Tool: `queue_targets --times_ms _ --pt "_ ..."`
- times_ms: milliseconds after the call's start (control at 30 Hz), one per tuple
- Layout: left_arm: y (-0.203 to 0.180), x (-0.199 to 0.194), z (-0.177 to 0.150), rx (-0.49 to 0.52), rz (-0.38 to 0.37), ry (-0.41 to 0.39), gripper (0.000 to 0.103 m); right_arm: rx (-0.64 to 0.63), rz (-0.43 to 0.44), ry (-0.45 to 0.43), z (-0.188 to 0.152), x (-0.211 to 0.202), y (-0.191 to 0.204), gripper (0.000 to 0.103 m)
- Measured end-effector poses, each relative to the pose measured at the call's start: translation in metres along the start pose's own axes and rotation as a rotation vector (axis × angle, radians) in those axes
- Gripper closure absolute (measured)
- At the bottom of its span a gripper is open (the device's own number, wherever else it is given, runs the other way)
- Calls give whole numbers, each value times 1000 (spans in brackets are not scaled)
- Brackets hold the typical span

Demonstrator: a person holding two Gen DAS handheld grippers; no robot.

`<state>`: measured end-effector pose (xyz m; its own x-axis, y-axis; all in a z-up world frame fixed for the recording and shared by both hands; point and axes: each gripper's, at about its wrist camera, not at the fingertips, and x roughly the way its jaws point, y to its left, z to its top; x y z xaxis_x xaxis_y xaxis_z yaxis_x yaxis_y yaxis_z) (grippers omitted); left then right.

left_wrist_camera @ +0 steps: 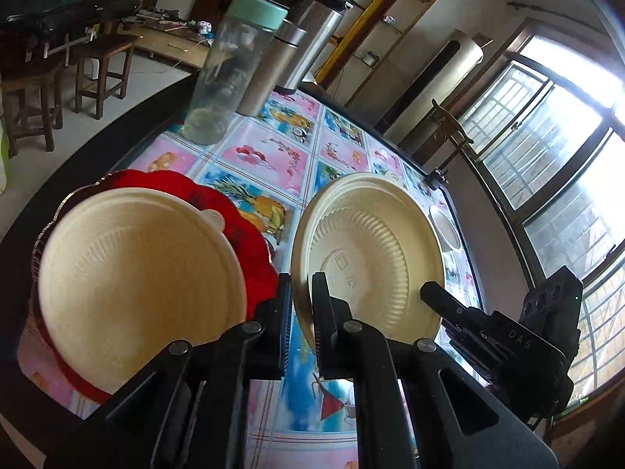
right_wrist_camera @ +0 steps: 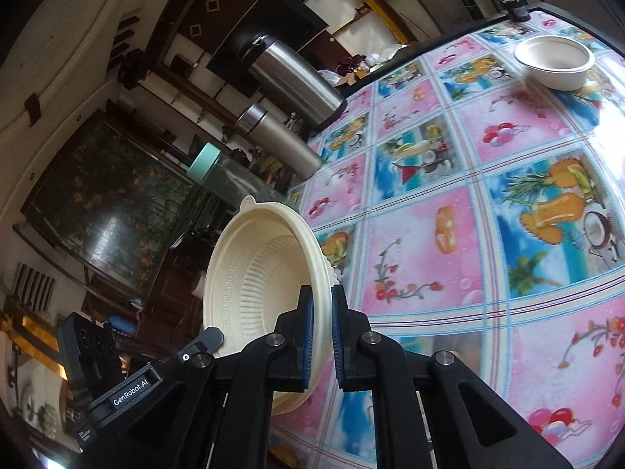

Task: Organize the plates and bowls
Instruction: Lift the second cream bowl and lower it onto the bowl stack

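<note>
Pinching the near rim of a cream plate [left_wrist_camera: 371,242] with the left gripper [left_wrist_camera: 302,312], fingers drawn narrow with the plate's edge between the pads, underside facing the left wrist camera. Clamping a rim just as narrowly with the right gripper [right_wrist_camera: 322,332], ribbed inside of the dish facing that camera; probably the same plate gripped from two sides, though hard to confirm through the fisheye bend. Holding it tilted on edge, clear of the table [right_wrist_camera: 488,273] and beside a second cream plate [left_wrist_camera: 136,273] resting on a red tray [left_wrist_camera: 250,242]. Judging the step as carrying this plate over to nest on the one on the tray. To do it well: let one gripper open before moving, so the thin rim is not twisted between two grips. Level the plate, hollow side up, before lowering. Centre it over the tray plate, rims aligned, and set it down gently instead of dropping it. Open the fingers only once it sits flat, then back straight out along the rim. Steer clear of the clear bottle [left_wrist_camera: 230,70] behind the tray. Leave the small bowl [right_wrist_camera: 554,62], well apart at the far side of the table, for a later trip.
</note>
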<state>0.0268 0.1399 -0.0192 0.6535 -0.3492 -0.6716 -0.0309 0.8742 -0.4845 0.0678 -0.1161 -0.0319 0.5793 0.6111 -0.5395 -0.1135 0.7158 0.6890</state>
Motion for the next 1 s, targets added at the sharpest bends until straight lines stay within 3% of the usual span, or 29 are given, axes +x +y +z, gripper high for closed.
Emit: queue_targets --times_ms 567,1000 --pt "78 -45 3 -105 104 -86 95 -107 54 145 -30 71 79 94" --pt "112 -45 -9 -142 141 -60 95 -130 23 215 -53 102 84 94"
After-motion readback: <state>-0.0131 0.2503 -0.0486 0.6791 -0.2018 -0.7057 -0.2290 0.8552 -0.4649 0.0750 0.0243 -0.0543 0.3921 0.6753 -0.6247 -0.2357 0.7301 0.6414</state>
